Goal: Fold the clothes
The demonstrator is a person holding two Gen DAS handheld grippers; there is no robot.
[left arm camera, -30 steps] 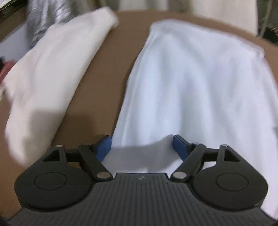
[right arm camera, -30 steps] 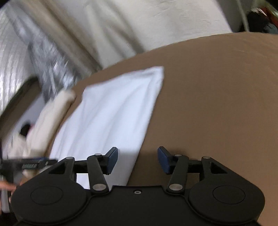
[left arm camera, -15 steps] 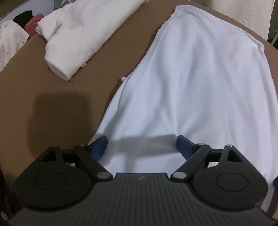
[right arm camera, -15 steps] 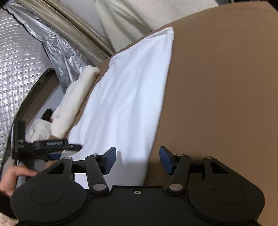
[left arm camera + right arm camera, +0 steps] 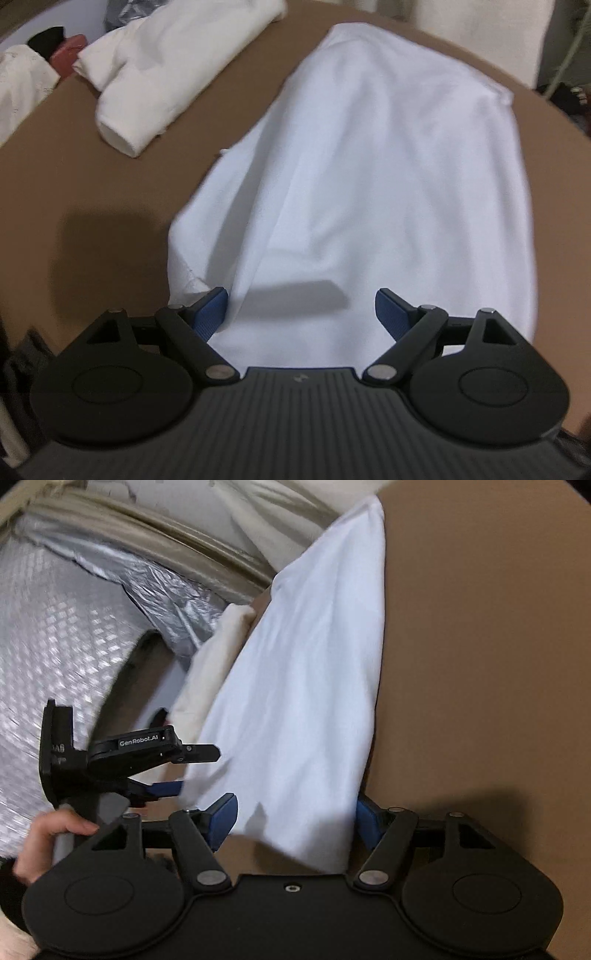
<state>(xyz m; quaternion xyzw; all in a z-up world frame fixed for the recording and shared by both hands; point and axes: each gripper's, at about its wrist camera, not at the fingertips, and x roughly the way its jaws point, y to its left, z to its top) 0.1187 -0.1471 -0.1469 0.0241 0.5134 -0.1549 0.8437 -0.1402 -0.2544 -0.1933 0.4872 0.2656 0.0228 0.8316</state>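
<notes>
A white garment (image 5: 369, 177), folded into a long strip, lies on the brown table (image 5: 92, 177). My left gripper (image 5: 301, 314) hangs open over the strip's near end, with cloth under the wide gap between its blue pads and nothing pinched. In the right wrist view the same garment (image 5: 306, 701) runs away from me. My right gripper (image 5: 293, 818) straddles its near corner and its jaws are opening, the pads not pressing the cloth. The left gripper (image 5: 192, 771), held by a hand (image 5: 48, 834), sits at the strip's left edge.
A folded cream garment (image 5: 177, 66) lies on the table left of the white one, also seen as cream cloth (image 5: 210, 672). Red and black items (image 5: 62, 51) and more pale cloth (image 5: 18, 85) sit past the left edge. A silver quilted cover (image 5: 55, 627) stands at left.
My right gripper came in toward the garment's near end and widened, and the corner now lies between its fingers. The left gripper drew back along the strip and has come into the right wrist view.
</notes>
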